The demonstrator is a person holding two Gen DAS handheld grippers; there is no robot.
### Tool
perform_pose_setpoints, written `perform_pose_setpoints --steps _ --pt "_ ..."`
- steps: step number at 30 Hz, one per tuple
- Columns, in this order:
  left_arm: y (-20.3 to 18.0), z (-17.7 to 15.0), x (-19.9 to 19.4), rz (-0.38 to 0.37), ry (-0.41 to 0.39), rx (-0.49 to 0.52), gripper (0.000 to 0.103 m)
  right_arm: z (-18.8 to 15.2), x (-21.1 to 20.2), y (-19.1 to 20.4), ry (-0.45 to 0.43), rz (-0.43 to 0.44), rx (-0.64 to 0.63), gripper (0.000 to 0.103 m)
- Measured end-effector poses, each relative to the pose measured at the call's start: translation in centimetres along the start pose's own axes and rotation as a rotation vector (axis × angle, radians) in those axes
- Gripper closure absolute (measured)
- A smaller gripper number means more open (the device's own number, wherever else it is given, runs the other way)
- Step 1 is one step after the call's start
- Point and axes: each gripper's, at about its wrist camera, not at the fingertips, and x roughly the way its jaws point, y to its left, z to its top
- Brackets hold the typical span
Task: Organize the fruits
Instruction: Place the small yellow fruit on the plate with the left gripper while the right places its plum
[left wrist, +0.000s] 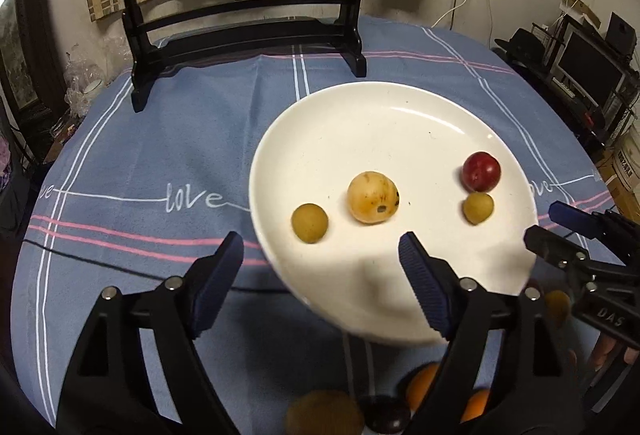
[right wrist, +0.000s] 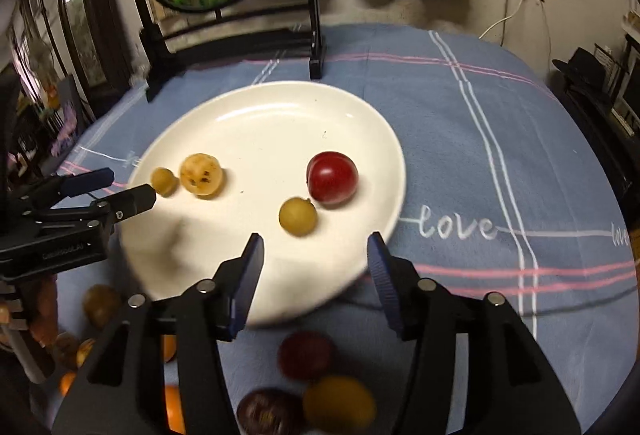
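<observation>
1. Blue cloth with white and pink stripes and the word "love" covers the worktop (left wrist: 140, 163); a dark wooden stand (left wrist: 240, 31) holding a round goldfish picture rises at its far edge, beyond the plate.
2. On the cloth sits a white plate (left wrist: 360, 123) carrying four fruits: a red plum (left wrist: 481, 171), a large yellow spotted fruit (left wrist: 373, 197), and two small green-yellow fruits, one (left wrist: 309, 223) left of the spotted fruit, the other (left wrist: 478, 208) just below the plum and close against it.
3. More fruit lies loose on the cloth off the plate's near rim, blurred: orange pieces (left wrist: 424, 383) and a dark plum (left wrist: 386, 423) in the left wrist view.
4. Only the right wrist view shows a dark red fruit (right wrist: 307, 355) and a yellow one (right wrist: 340, 409) near the plate's rim; only the left wrist view shows fingers (left wrist: 608, 349) behind the other tool.
5. The left gripper (left wrist: 320, 263) stands wide apart and grips nothing, straddling the plate's near-left rim; the small green-yellow fruit lies just beyond its tips.
6. The right gripper (right wrist: 316, 255) is partly spread, with nothing between its pads, over the plate's near rim; the other small fruit lies just ahead of it, the plum beyond.
</observation>
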Motion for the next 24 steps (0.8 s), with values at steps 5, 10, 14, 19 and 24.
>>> perform_pose_setpoints --steps 5,10,14,19,24 --pt "0.5 -2.1 -3.7 -0.002 -0.041 0.003 0.015 -2.4 -4.4 0.0 -0.045 0.008 -0.01 0.041" --pt "0.5 -5.3 -7.5 -0.018 -0.071 0.031 0.012 -6.0 -7.3 0.2 -0.036 -0.033 -0.043 0.041" --pt "0.7 -8.7 -9.9 0.006 -0.092 0.043 0.011 -9.2 -9.2 -0.2 -0.032 -0.032 -0.019 0.04" --pt "1.5 -12.6 -11.8 0.013 -0.088 0.023 0.009 -13.4 -11.0 -0.8 -0.014 -0.009 0.022 0.04" --pt "1.8 -15.6 -13.0 -0.017 -0.056 -0.024 0.009 -16.1 -12.1 -0.6 0.006 0.011 0.023 0.04"
